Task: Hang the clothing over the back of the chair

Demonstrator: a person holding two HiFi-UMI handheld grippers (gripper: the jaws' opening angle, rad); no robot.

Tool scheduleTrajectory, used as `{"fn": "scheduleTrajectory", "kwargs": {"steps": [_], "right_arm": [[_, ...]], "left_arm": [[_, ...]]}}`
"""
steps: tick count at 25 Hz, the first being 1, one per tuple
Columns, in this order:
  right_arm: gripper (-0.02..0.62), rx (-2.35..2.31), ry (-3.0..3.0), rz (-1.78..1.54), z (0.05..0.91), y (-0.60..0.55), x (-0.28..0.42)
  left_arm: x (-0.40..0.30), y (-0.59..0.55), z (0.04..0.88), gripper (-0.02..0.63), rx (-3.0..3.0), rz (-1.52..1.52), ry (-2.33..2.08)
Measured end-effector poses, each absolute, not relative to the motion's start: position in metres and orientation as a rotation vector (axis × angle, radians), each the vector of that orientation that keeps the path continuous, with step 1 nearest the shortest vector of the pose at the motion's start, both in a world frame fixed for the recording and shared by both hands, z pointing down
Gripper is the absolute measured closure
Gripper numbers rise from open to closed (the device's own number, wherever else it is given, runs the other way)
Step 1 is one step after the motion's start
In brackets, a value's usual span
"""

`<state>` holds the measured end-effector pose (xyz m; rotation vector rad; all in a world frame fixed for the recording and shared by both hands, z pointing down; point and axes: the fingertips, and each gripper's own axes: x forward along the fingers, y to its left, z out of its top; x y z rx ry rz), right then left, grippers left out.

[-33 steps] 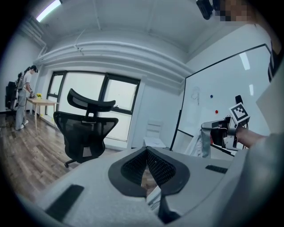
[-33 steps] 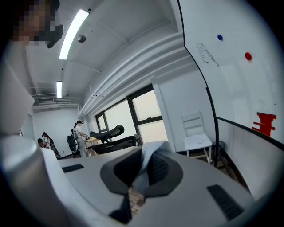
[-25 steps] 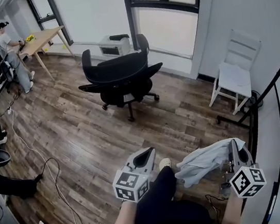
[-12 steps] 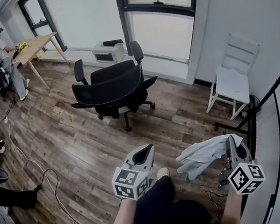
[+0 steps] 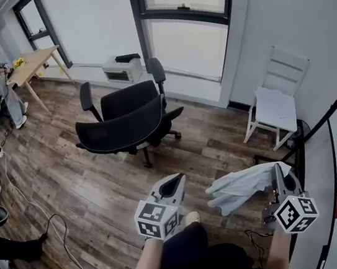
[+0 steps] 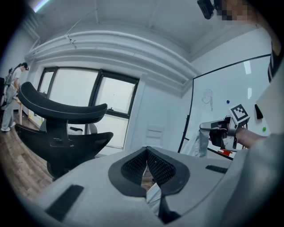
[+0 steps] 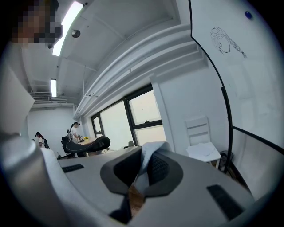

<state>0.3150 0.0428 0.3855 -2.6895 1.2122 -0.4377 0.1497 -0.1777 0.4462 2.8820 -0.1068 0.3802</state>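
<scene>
Wood-plank floor (image 5: pixel 86 174) of an office room, with windows (image 5: pixel 189 40) along the far wall. Compared with a second ago, the black office chair (image 5: pixel 126 121) lies lower and further left in the head view and looks a little larger. The white chair (image 5: pixel 275 105) by the wall has likewise drawn closer. My left gripper (image 5: pixel 176 180) and right gripper (image 5: pixel 279 172) sit where they did in the picture. The clothing (image 5: pixel 242 185), pale grey, remains pinched at one edge between my right fingers (image 7: pixel 162 170). It hangs clear of the floor, between the two grippers. Its long axis runs roughly level across the head view, from the right fingers towards my left, with the free end drooping. My left fingers (image 6: pixel 133 166) are closed tip to tip on themselves.
</scene>
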Motion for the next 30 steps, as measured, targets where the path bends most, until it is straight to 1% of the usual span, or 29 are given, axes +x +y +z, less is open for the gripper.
{"fn": "scheduleTrajectory", "kwargs": {"steps": [8,16,24,30], "right_arm": [[0.583,-2.705,1.223,-0.471,0.390,0.007,0.366],[0.583,-2.699,1.350,-0.416,0.386,-0.054,0.425],[0.583,-2.579,1.590,-0.316,0.347,-0.142,0.472],[0.583,-2.493,1.815,-0.199,0.310,-0.236,0.506]], "left_arm": [[0.200,-0.211,0.455,0.600,2.853,0.375,-0.102],[0.232,-0.245,0.470,0.600,2.846,0.366,-0.139],[0.221,-0.268,0.472,0.600,2.824,0.385,-0.246],[0.201,-0.292,0.471,0.600,2.746,0.331,-0.454]]}}
